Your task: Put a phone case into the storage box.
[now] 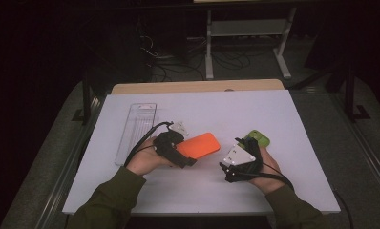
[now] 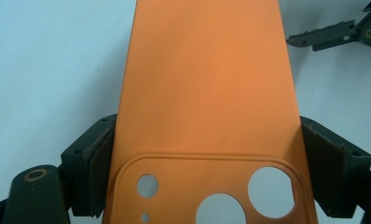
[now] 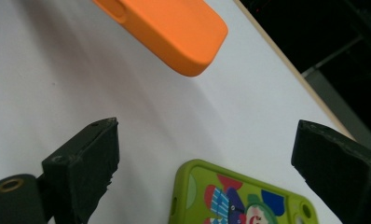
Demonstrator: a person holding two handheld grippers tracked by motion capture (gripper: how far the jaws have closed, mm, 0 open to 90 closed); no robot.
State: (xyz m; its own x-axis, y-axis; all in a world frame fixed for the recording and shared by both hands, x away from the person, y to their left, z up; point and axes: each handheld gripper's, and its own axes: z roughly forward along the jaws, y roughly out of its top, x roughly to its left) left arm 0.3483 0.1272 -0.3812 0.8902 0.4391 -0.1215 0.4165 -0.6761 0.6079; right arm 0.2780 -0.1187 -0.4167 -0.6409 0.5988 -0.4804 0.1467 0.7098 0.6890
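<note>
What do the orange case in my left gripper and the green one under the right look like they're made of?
Orange phone case: probably silicone or soft-touch plastic; its surface is evenly matte, without glare, with rounded edges and a moulded ridge round the camera cut-outs. Green phone case: likely glossier plastic or rubbery TPU, with a colourful printed picture and a smooth raised rim; how stiff it is cannot be told.

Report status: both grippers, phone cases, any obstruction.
Left gripper shut on orange phone case. Right gripper open over green phone case. Clear tray off left, nothing blocking.
</note>
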